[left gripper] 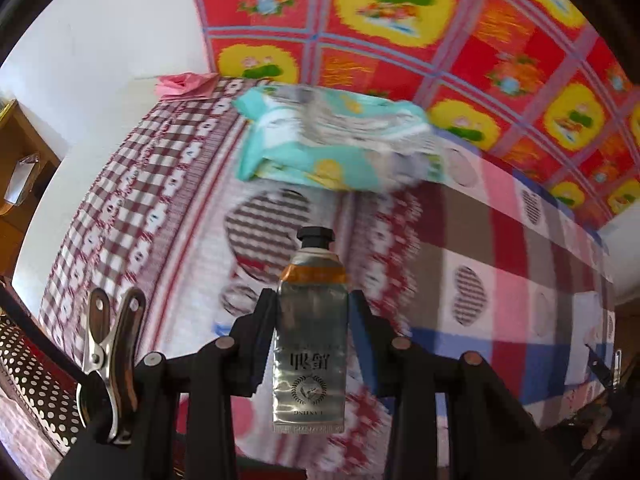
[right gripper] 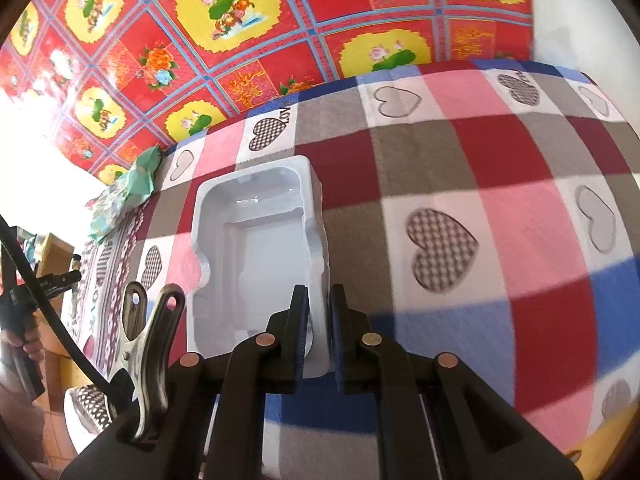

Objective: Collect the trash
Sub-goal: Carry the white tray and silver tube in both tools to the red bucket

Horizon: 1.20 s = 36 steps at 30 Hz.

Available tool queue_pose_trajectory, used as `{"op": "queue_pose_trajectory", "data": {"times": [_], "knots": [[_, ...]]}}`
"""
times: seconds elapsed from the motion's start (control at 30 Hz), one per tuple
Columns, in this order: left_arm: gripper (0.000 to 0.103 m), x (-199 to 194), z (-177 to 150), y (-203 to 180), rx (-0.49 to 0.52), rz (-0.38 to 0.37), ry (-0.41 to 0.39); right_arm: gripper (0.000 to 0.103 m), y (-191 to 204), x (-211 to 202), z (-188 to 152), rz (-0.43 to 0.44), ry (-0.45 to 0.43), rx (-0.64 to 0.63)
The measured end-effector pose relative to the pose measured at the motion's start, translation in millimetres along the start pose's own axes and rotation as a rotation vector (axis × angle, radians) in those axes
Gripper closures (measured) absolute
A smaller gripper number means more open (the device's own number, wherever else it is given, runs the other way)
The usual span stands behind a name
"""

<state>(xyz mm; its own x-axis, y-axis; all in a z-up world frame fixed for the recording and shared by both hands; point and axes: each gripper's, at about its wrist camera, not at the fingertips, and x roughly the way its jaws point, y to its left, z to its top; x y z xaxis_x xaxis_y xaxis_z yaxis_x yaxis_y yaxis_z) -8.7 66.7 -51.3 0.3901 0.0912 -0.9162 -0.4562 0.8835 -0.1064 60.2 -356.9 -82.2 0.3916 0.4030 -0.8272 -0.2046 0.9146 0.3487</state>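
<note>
Both grippers loaded, more trash left on the bed

The left gripper (left gripper: 312, 312) clamps a silver tube (left gripper: 310, 344) above the patterned bedspread (left gripper: 500, 248); a teal wipes pack (left gripper: 320, 140) lies beyond, apparently uncollected. The right gripper (right gripper: 319, 312), jaws narrow, pinches the wall of a white plastic tray (right gripper: 256, 240). No bin shows, so depositing remains.

- The bed (right gripper: 500, 184) wears a checked cover with heart prints.
- A teal wipes pack (left gripper: 332, 140) lies on it near the wall.
- A pink wrapper (left gripper: 184, 84) lies at its far corner.
</note>
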Motion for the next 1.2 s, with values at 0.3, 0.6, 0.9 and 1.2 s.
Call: {"op": "queue_pose_trajectory", "data": {"times": [0.3, 0.6, 0.9, 1.2], "knots": [[0.065, -29.8, -48.9, -88.6, 0.09, -0.071, -0.006, 0.091, -37.1, -52.6, -36.1, 0.009, -0.052, 0.045], [0.065, -39.6, -95.2, -198.4, 0.234, -0.182, 0.026, 0.091, -91.2, -106.9, -72.9, -0.024, -0.117, 0.104], [0.065, -52.4, -130.9, -316.3, 0.396, -0.287, 0.034, 0.091, -156.6, -163.7, -105.1, -0.077, -0.181, 0.199], [0.065, -65.2, -156.5, -437.3, 0.601, -0.389, 0.054, 0.091, -223.8, -213.5, -127.9, -0.153, -0.253, 0.332]]}}
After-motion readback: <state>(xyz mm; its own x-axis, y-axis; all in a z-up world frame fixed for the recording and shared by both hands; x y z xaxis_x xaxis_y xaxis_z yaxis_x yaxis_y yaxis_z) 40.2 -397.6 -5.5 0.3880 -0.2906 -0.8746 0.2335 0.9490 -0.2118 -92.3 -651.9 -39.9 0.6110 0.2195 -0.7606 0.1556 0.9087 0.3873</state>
